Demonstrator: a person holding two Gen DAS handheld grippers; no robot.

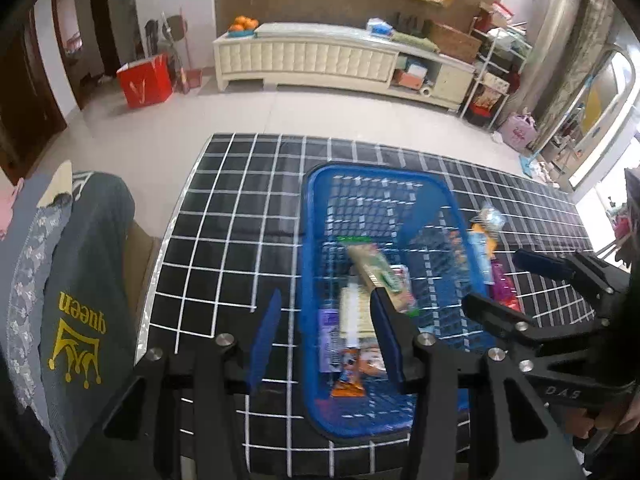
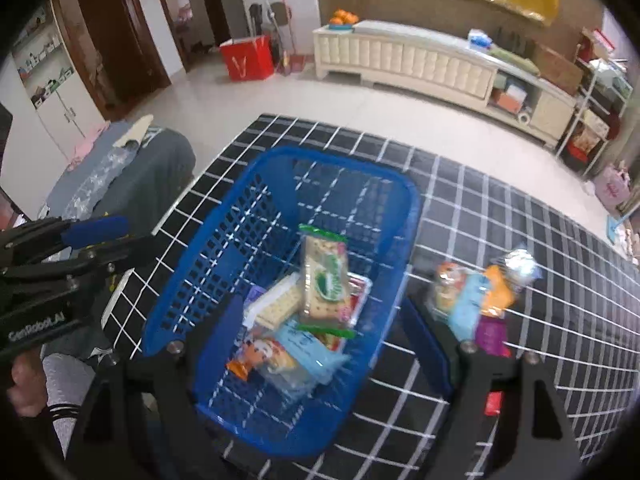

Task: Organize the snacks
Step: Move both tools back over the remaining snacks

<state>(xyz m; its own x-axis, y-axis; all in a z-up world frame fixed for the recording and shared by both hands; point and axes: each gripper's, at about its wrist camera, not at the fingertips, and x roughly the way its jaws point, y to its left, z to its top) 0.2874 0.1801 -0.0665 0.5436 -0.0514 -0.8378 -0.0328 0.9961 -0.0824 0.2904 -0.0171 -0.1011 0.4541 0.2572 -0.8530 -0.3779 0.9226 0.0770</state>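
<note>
A blue mesh basket [image 1: 376, 170] [image 2: 332, 156] stands on the black checked tablecloth [image 2: 520, 240]. Its near end holds several snack packets, with a green-labelled cracker packet [image 2: 324, 280] [image 1: 378, 272] lying on top. My right gripper [image 2: 324, 328] hangs open over that pile, its fingers wide apart and clear of the packets. It also shows at the right of the left wrist view as the right gripper [image 1: 516, 286]. My left gripper [image 1: 326, 332] is open, straddling the basket's left wall and holding nothing. A few loose snacks [image 2: 476, 300] [image 1: 488, 248] lie on the cloth right of the basket.
A chair draped with a grey "queen" garment [image 1: 80, 300] stands at the table's left edge. Beyond the table are bare floor, a cream cabinet [image 1: 320, 60] and a red bag [image 1: 144, 80]. A hand [image 2: 24, 380] holds the left gripper's handle.
</note>
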